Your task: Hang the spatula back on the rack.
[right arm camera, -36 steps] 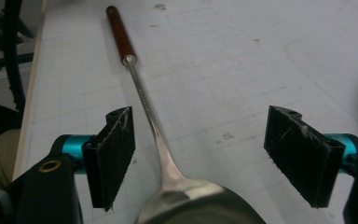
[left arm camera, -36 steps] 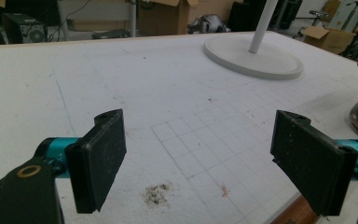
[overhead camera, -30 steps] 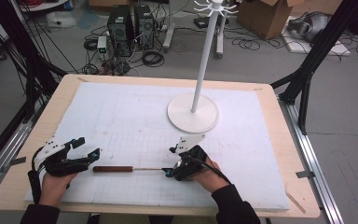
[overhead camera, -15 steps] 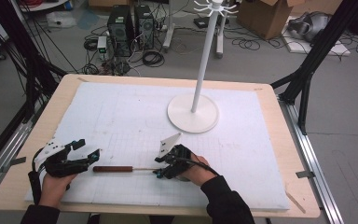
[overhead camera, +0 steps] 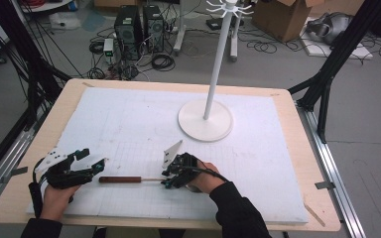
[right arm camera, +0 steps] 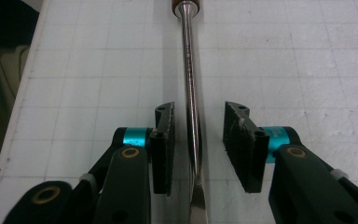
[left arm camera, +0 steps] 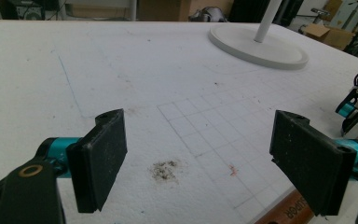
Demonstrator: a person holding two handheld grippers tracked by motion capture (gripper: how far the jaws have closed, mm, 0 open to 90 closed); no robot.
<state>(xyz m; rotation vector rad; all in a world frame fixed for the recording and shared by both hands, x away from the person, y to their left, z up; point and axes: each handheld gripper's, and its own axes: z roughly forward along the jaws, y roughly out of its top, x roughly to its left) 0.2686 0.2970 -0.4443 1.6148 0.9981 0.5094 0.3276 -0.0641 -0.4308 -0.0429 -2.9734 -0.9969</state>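
A tool with a brown wooden handle (overhead camera: 120, 179) and a thin metal shaft (overhead camera: 151, 179) lies flat on the white mat near the front edge. My right gripper (overhead camera: 167, 181) is down at the shaft's end. In the right gripper view its jaws straddle the shaft (right arm camera: 189, 70) with a gap on each side, so the right gripper (right arm camera: 199, 135) is open. My left gripper (overhead camera: 96, 163) rests just left of the handle, wide open. Between the left gripper's (left arm camera: 205, 158) jaws is bare mat, and the handle end (left arm camera: 289, 212) lies by the right jaw.
A white hanger stand with a round base (overhead camera: 206, 120) and tall pole (overhead camera: 218, 59) stands at the mat's far middle-right; its base (left arm camera: 256, 44) lies far ahead in the left gripper view. The wooden table edge (overhead camera: 322, 198) frames the mat. Cables and boxes lie on the floor beyond.
My right gripper has slid left along the tool's shaft toward the handle and now straddles it. The left gripper and the tool have stayed put.
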